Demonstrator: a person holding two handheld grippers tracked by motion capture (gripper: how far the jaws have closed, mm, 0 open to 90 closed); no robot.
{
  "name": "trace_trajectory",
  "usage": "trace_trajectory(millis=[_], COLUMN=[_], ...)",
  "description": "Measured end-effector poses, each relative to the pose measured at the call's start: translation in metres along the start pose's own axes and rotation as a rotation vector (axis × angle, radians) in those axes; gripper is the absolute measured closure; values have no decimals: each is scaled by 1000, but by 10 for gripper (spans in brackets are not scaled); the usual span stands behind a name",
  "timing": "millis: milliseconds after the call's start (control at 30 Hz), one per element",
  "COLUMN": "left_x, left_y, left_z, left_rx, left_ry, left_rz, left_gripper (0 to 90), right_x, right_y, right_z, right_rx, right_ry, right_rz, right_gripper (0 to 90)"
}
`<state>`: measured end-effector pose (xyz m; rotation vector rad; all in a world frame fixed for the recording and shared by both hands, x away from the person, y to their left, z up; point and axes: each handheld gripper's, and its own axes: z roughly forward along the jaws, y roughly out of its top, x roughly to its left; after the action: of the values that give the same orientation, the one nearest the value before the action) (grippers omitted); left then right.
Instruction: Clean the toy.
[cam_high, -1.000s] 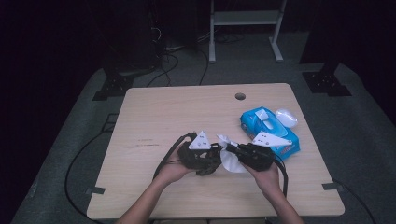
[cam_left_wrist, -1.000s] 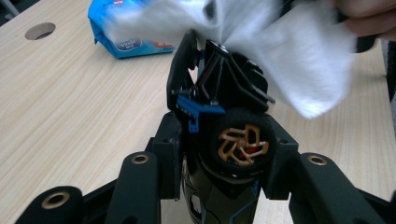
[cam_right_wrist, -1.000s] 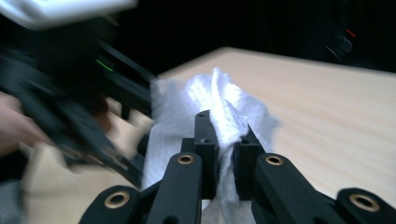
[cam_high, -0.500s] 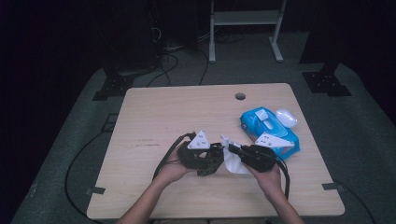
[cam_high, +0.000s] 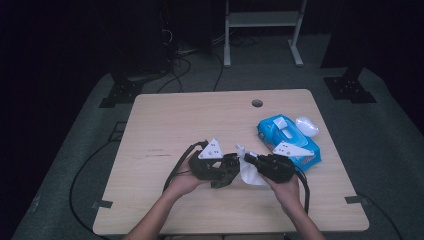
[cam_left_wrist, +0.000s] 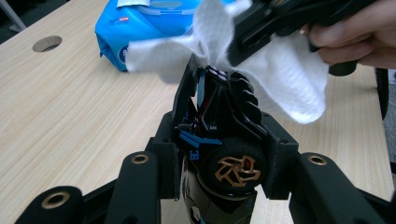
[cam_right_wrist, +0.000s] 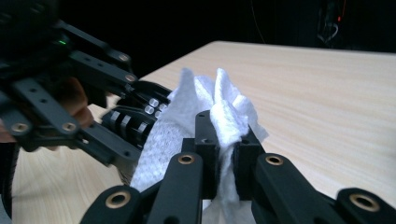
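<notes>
The toy (cam_left_wrist: 224, 140), a small black thing with a gold-spoked wheel and blue parts, sits clamped between my left gripper's (cam_high: 222, 172) jaws, nose pointing away from me toward the wipe (cam_left_wrist: 280, 84). My left jaws stand partly apart, pressed on the toy's sides, so the grip looks firm. In the high view this all sits near the table's (cam_high: 165, 125) front edge, around six o'clock from the table's middle.

Just beside it, at three o'clock, my right gripper (cam_high: 252, 161) has its jaws shut on a bunched fold of the white wipe, pinched tight with the cloth puffing out above the pads, as the right gripper view (cam_right_wrist: 229, 121) shows. The loose part of the wipe drapes over the far end of the toy and touches it.

Farther out, at about one o'clock from my hands, lies the blue wipe pack (cam_high: 287, 140) with its lid flipped up, and a small white object (cam_high: 306, 126) just past it, which I can't make out.

My judgement: the wipe is out of the pack, the toy is picked up, and the cloth has met it, so the wiping is under way. How much of the toy is clean I cannot tell. Still left, I think: the rest of the wiping, then setting both down
</notes>
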<state>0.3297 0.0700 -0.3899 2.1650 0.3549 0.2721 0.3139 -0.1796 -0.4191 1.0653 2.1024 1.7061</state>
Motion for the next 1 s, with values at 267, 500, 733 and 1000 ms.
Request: trace_trajectory(millis=[267,500,733,1000], left_x=[0,-1,-6,-6], left_y=[-2,5,4,-14], left_z=[-1,5,9,-7], left_rx=[-9,-32,-54,-52], left_ry=[-2,-8,-21,-14], left_rz=[-10,0,-2,-12], left_gripper=[579,579,578,578], right_x=[-9,-14,-12,10], right_y=[-15,-10,-2,9], right_z=[13,3,-13,-6], right_rx=[59,4,-49,-50], right_ry=[52,75,58,80], right_rz=[111,163,130,35], right_gripper=[836,839,839,839])
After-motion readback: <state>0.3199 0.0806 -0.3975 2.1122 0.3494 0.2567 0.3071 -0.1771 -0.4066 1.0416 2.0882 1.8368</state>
